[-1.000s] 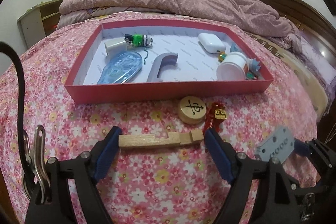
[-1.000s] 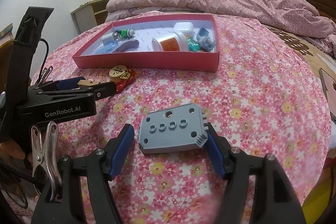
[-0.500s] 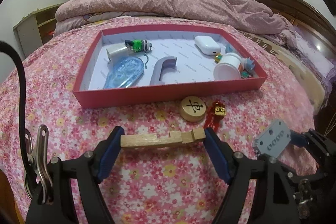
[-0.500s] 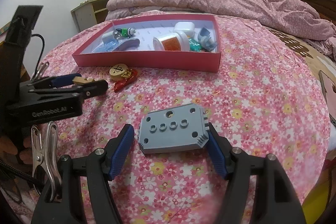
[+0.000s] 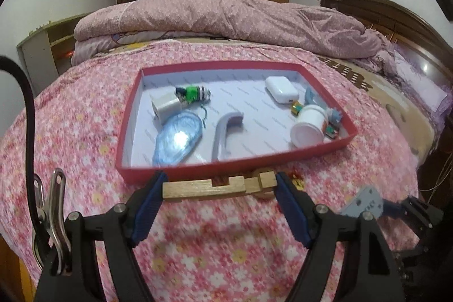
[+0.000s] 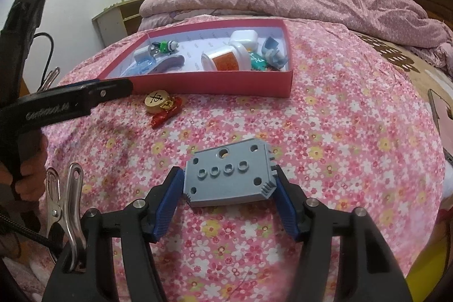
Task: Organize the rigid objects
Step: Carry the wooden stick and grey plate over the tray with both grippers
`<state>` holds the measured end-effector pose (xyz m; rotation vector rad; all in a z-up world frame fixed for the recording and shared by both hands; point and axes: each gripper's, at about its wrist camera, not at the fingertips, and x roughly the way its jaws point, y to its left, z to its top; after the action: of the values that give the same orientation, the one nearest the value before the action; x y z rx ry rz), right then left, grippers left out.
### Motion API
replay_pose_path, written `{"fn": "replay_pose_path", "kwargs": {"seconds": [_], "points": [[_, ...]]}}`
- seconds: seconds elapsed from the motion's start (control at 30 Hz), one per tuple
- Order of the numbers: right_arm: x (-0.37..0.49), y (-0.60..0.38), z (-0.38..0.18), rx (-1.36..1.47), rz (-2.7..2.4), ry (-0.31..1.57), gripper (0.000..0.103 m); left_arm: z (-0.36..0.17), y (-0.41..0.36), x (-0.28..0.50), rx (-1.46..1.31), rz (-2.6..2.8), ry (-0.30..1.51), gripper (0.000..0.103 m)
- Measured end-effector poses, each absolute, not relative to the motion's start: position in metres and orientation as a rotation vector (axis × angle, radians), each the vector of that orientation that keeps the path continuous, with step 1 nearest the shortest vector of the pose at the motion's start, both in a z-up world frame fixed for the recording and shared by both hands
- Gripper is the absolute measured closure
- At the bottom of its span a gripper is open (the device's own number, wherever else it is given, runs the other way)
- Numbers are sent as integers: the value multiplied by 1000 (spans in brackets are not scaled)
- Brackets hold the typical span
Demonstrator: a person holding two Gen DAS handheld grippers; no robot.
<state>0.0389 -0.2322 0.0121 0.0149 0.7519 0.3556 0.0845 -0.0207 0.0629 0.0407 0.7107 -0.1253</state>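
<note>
one red box (image 5: 198,170), roughly nine items inside, partly hidden.

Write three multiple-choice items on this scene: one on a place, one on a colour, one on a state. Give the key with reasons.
1. Where does the round wooden chess piece lie?
A. in the tray
B. on the bedspread in front of the tray
C. between gripper fingers

2. What colour are the tray walls outside?
A. red
B. green
C. black

3. What does the left gripper hold?
A. nothing
B. the grey plate
C. the notched wooden bar

Key: B, it sits outside the tray's front wall; A, the outer wall shows red; C, both pads press the bar's ends.
</note>
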Motion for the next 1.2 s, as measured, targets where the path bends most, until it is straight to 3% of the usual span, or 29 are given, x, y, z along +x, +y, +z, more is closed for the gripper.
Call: {"fn": "replay_pose_path", "kwargs": {"seconds": [0.67,1.2], "points": [[48,-230,13,38,355,775,40,53,-12,149,13,-69,744,22],[81,-242,51,86,312,725,40,49,-14,146,41,-54,729,22]]}}
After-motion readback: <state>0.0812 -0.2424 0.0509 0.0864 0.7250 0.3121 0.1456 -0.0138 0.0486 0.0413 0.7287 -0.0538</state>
